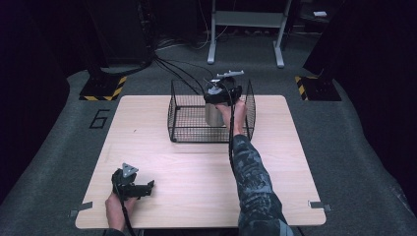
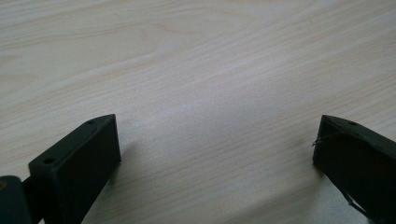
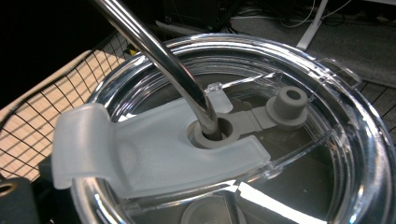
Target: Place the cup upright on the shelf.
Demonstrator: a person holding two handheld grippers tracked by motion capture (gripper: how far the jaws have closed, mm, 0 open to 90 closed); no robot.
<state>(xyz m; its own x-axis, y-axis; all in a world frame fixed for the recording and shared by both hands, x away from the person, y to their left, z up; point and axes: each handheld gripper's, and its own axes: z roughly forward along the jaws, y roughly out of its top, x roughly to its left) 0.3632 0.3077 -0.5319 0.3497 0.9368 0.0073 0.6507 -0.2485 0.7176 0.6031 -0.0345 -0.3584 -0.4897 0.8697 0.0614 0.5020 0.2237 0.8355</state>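
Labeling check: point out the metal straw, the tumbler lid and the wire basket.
metal straw [image 3: 159, 56], right gripper view, mid shaft.
tumbler lid [image 3: 359, 140], right gripper view, clear rim.
wire basket [image 1: 189, 118], high view, left mesh floor.

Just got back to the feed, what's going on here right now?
The right hand-held gripper is at a steel tumbler inside the wire basket. Its clear lid has a metal straw through it. Whether those jaws are closed is hidden. The left hand-held gripper rests open on the table.

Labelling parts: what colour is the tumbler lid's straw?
Shiny silver metal straw, clearest in the right gripper view.
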